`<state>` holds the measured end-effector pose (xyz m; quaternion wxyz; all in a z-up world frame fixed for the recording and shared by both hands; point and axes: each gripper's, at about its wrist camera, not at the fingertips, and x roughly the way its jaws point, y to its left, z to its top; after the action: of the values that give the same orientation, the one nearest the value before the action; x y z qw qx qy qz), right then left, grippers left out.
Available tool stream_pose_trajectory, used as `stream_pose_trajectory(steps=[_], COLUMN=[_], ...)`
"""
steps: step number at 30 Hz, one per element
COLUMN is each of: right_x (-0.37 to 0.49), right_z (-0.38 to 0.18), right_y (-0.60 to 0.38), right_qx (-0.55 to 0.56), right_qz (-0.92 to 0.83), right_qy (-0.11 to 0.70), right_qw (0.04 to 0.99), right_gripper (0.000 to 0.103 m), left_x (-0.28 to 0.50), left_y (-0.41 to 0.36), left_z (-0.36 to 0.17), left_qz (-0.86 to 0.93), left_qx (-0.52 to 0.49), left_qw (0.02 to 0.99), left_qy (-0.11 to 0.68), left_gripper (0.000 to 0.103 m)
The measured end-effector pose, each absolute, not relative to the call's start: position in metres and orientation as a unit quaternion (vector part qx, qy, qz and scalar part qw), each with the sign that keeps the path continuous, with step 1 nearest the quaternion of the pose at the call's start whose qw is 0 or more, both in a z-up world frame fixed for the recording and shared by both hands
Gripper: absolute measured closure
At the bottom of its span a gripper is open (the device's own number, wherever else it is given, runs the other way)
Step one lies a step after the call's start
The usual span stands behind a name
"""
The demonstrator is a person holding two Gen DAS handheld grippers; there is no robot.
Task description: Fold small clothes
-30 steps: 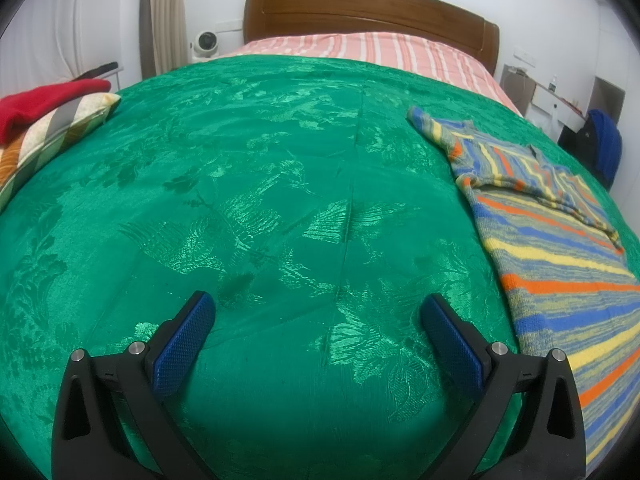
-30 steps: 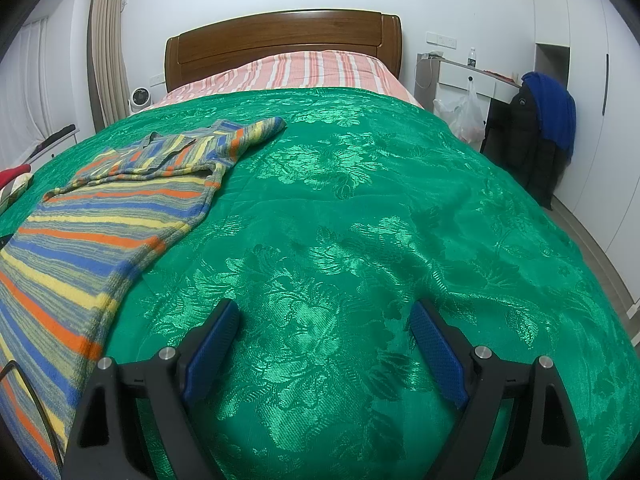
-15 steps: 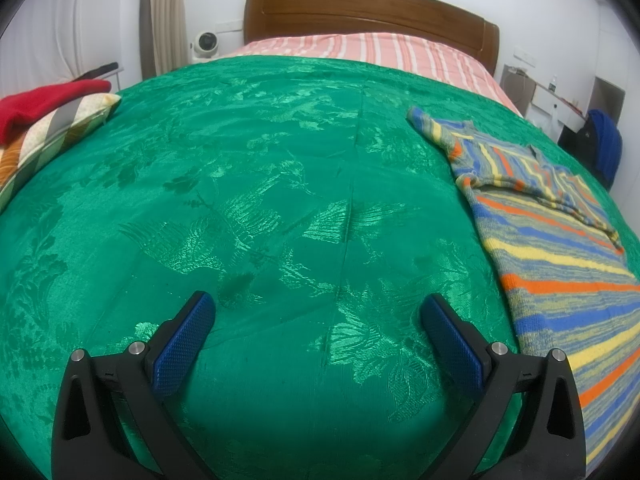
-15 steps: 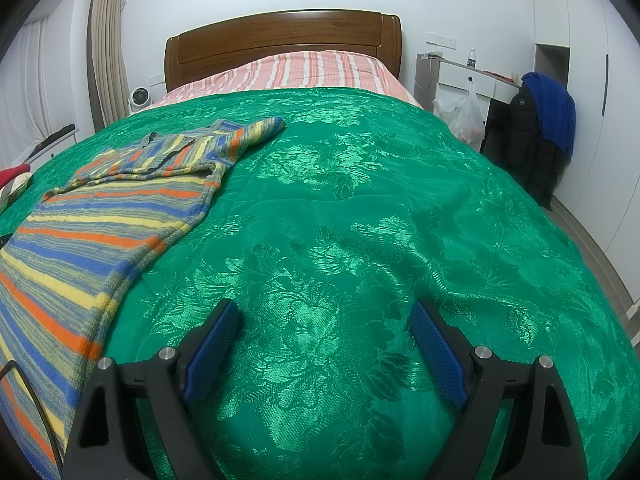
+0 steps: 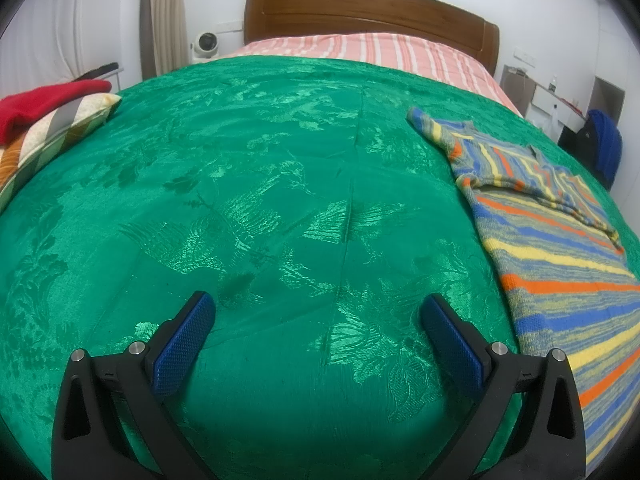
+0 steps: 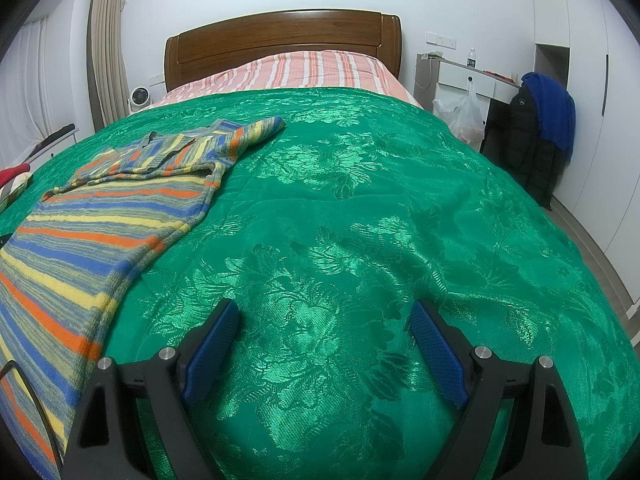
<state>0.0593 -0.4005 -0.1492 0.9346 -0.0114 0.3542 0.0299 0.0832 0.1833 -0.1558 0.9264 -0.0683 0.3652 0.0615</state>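
Striped knit sweater [image 6: 100, 232] flat on green bedspread [image 6: 360, 200], sleeve folded across

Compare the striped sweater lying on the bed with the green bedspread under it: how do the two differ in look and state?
The striped sweater is a matte knit in blue, orange, yellow and grey bands; the green bedspread is one glossy colour with a woven floral pattern. The sweater covers only a strip of the bed; the bedspread covers most of it. The sweater has a sleeve folded across its chest; the bedspread lies spread out. Neither is touched by a gripper.

Striped sweater [image 6: 108, 220] — left of spread fingers [image 6: 212, 344]
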Motion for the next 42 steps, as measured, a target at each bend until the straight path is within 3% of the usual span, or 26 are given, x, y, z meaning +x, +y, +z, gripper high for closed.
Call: stream_pose_trajectory(steps=[14, 18, 22, 26, 27, 29, 31, 33, 34, 35, 36, 42], right_x=[0.06, 0.071, 0.065, 0.014, 0.004, -0.019, -0.031, -0.036, -0.039, -0.041, -0.041, -0.035], right_z=[-0.149, -0.148, -0.119, -0.085, -0.086, -0.093, -0.107, -0.118, -0.121, -0.121, -0.121, -0.09], right_y=[-0.401, -0.408, -0.418, -0.388, -0.378, -0.358, -0.349, -0.348, -0.347, -0.346, -0.345, -0.358], right_qx=[-0.011, 0.007, 0.067, 0.083, 0.075, 0.038, 0.025, 0.029, 0.03, 0.03, 0.031, 0.079], right_qz=[0.03, 0.038, 0.066, 0.22, 0.246, 0.267, 0.253, 0.238, 0.235, 0.233, 0.229, 0.242], right_qy=[0.357, 0.394, 0.428, 0.451, 0.468, 0.502, 0.532, 0.55, 0.55, 0.544, 0.543, 0.535], right_qw=[0.934, 0.918, 0.899, 0.861, 0.846, 0.822, 0.808, 0.8, 0.801, 0.805, 0.807, 0.806], right_gripper=[0.016, 0.013, 0.015, 0.015, 0.016, 0.02, 0.033, 0.043, 0.047, 0.067, 0.099, 0.098], left_x=[0.084, 0.083, 0.038, -0.006, -0.011, -0.019, -0.024, -0.025, -0.026, -0.027, -0.027, -0.021], left_y=[0.183, 0.184, 0.169, 0.112, 0.103, 0.083, 0.073, 0.072, 0.073, 0.076, 0.082, 0.123], left_z=[-0.156, -0.145, -0.119, -0.123, -0.126, -0.137, -0.139, -0.138, -0.139, -0.139, -0.138, -0.114], left_qz=[0.063, 0.071, -0.02, -0.09, -0.094, -0.099, -0.091, -0.09, -0.089, -0.086, -0.079, -0.117], left_qx=[-0.067, -0.069, -0.109, -0.023, -0.002, 0.037, 0.06, 0.062, 0.058, 0.053, 0.046, -0.11], left_qw=[0.925, 0.912, 0.902, 0.876, 0.872, 0.855, 0.849, 0.843, 0.841, 0.839, 0.837, 0.827], left_qy=[0.368, 0.398, 0.417, 0.473, 0.481, 0.508, 0.517, 0.527, 0.531, 0.535, 0.539, 0.539], left_gripper=[0.0, 0.002, 0.002, 0.003, 0.006, 0.027, 0.03, 0.04, 0.052, 0.085, 0.099, 0.099])
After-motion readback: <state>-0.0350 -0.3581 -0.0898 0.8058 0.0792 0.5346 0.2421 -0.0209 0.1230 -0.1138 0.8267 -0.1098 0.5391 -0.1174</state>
